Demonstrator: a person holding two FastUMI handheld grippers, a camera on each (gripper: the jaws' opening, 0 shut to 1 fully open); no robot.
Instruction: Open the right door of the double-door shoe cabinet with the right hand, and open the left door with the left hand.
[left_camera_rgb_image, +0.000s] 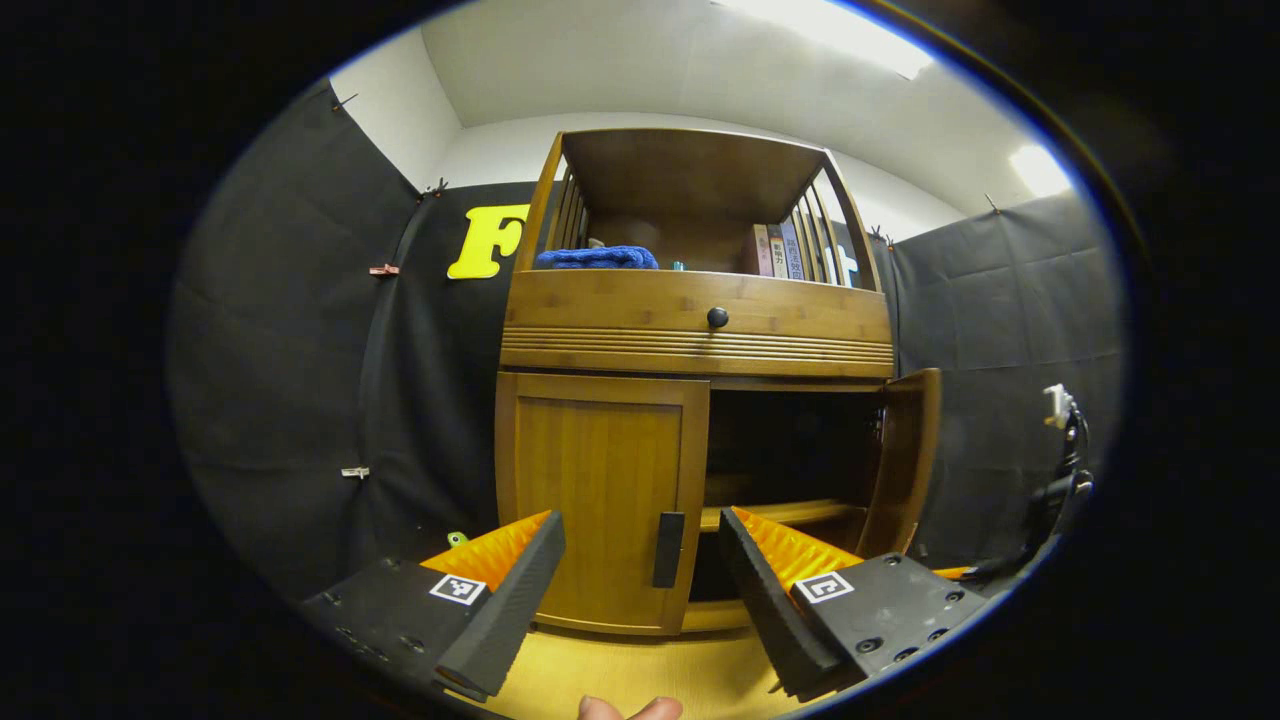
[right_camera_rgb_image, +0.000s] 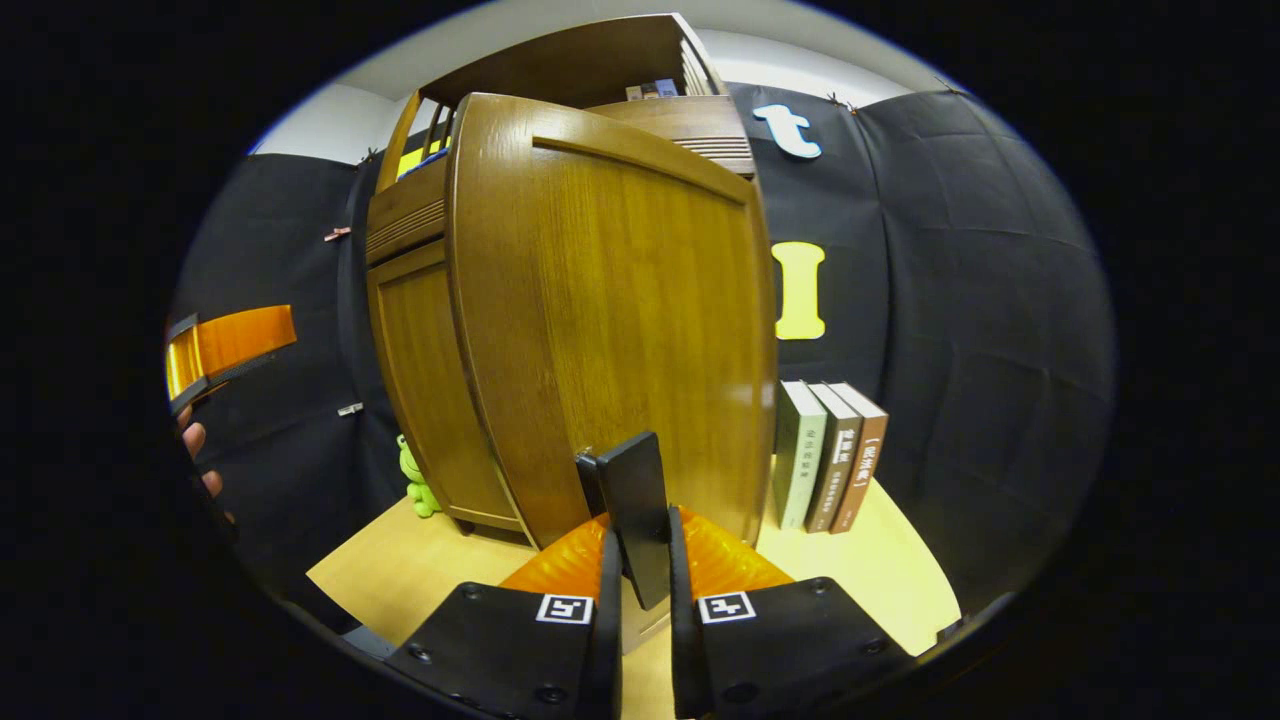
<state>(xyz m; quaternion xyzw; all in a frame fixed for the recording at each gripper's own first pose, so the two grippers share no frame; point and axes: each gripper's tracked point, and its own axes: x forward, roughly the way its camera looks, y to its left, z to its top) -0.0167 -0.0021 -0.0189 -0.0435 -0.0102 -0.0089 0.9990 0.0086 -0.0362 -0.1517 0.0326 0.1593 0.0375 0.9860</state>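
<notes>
The wooden shoe cabinet (left_camera_rgb_image: 700, 320) faces me in the left gripper view. Its left door (left_camera_rgb_image: 598, 495) is closed, with a black handle (left_camera_rgb_image: 668, 549) at its inner edge. The right door (left_camera_rgb_image: 905, 460) is swung wide, showing a dark inside with a shelf (left_camera_rgb_image: 780, 513). My left gripper (left_camera_rgb_image: 640, 590) is open, a short way in front of the left door's handle, touching nothing. In the right gripper view the right door (right_camera_rgb_image: 620, 320) looms close, and my right gripper (right_camera_rgb_image: 640, 585) is shut on its black handle (right_camera_rgb_image: 635, 500). The left gripper (right_camera_rgb_image: 225, 345) shows at the far left there.
Three books (right_camera_rgb_image: 830, 455) stand on the yellow tabletop (right_camera_rgb_image: 880, 560) right of the cabinet. A green toy (right_camera_rgb_image: 415, 480) sits by the cabinet's left foot. The upper shelf holds a blue cloth (left_camera_rgb_image: 597, 258) and books (left_camera_rgb_image: 780, 250). A drawer knob (left_camera_rgb_image: 717, 317) is above the doors.
</notes>
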